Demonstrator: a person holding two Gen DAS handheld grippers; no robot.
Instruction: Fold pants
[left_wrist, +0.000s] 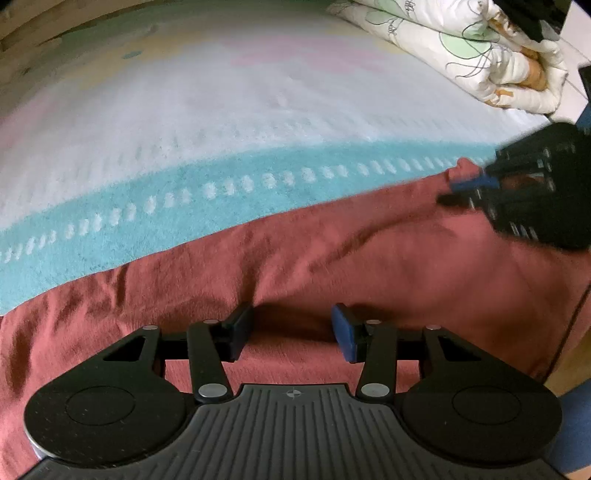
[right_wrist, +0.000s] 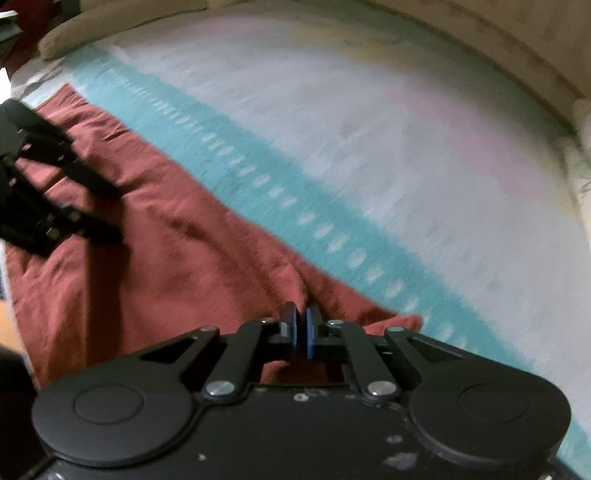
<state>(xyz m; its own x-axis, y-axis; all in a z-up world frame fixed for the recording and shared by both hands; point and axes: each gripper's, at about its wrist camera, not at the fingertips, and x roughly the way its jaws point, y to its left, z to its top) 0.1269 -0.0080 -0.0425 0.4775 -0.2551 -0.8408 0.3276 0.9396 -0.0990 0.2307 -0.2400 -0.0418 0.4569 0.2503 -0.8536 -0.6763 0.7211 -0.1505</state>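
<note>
Dark red pants (left_wrist: 332, 258) lie spread along the near edge of a bed covered by a pale towel blanket with a teal stripe (left_wrist: 184, 206). My left gripper (left_wrist: 291, 328) is open just above the red cloth, with nothing between its pads. My right gripper (right_wrist: 301, 332) is shut on a ridge of the pants (right_wrist: 166, 266) near their far edge. In the left wrist view the right gripper (left_wrist: 461, 190) shows at the right, pinching the cloth's corner edge. In the right wrist view the left gripper (right_wrist: 103, 210) shows at the left over the pants.
A folded white quilt with a line-drawn pattern (left_wrist: 480, 48) lies at the bed's far right corner. A beige pillow (right_wrist: 110, 26) lies at the far left in the right wrist view. A wooden headboard or wall (right_wrist: 517, 44) bounds the bed.
</note>
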